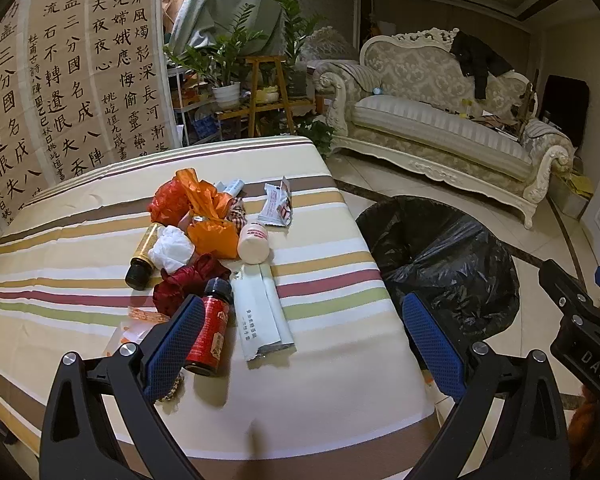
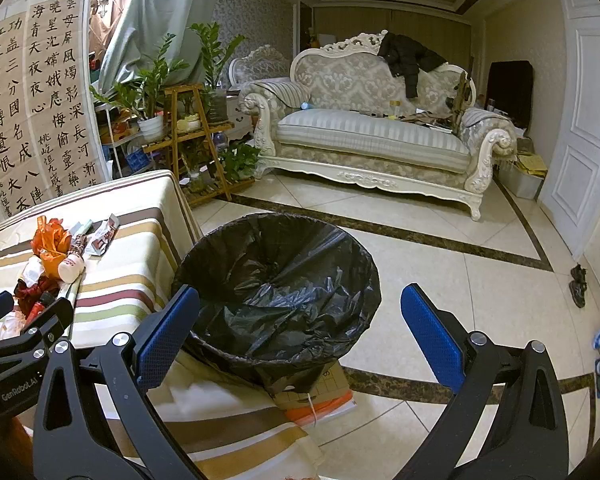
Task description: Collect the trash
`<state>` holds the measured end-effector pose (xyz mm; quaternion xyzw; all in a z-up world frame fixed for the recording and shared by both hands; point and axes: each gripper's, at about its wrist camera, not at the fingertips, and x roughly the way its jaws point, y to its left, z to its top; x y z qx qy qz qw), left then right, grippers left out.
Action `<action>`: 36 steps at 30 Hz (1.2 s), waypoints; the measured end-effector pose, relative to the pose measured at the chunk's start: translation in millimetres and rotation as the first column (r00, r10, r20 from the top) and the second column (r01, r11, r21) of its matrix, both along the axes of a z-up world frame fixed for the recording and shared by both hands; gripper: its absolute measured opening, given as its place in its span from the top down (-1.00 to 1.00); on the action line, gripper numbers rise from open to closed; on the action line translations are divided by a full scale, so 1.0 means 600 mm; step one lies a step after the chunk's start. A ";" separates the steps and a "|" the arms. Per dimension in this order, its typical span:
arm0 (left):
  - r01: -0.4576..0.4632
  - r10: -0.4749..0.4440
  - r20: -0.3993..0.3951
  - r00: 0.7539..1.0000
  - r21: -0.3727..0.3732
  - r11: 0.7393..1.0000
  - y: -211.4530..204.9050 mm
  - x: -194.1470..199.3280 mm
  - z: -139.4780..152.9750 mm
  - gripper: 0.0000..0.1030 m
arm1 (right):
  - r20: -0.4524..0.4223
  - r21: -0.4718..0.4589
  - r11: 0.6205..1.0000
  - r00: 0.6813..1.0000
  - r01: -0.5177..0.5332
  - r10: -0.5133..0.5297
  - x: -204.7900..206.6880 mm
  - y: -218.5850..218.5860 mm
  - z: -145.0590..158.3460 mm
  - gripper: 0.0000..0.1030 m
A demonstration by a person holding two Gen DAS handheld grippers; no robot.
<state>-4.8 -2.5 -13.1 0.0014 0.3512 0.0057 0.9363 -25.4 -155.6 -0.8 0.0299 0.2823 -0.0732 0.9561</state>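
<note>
A pile of trash lies on the striped table (image 1: 320, 248): a red bottle (image 1: 211, 328), a gold bottle (image 1: 143, 256), a small white bottle (image 1: 253, 243), orange plastic bags (image 1: 204, 212), white crumpled paper (image 1: 172, 249), a dark red bag (image 1: 188, 280), a long white wrapper (image 1: 260, 312) and a red-and-white wrapper (image 1: 278, 204). My left gripper (image 1: 300, 320) is open above the table's near part, its left finger beside the red bottle. My right gripper (image 2: 300, 316) is open and empty above the bin lined with a black bag (image 2: 280, 280), which stands right of the table (image 1: 440, 256).
A cream sofa (image 2: 372, 128) with a black jacket stands at the back. Potted plants on wooden stands (image 2: 188, 120) are behind the table. Calligraphy sheets (image 1: 60, 80) hang at the left. A cardboard box (image 2: 320, 392) lies under the bin. Tiled floor spreads to the right.
</note>
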 end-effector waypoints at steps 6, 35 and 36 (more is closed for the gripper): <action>0.002 -0.002 -0.005 1.000 -0.001 1.000 0.001 0.001 0.002 -0.87 | -0.002 0.001 1.000 1.000 0.000 0.000 -0.001 0.000 -0.002 -0.91; -0.129 0.131 -0.039 0.991 0.041 0.991 0.182 -0.056 0.001 -0.87 | -0.091 0.027 0.979 0.974 -0.204 0.205 0.019 0.112 0.002 -0.45; -0.137 0.138 -0.042 0.989 0.044 0.990 0.192 -0.058 0.000 -0.86 | -0.094 0.026 0.977 0.972 -0.214 0.215 0.020 0.119 0.002 -0.45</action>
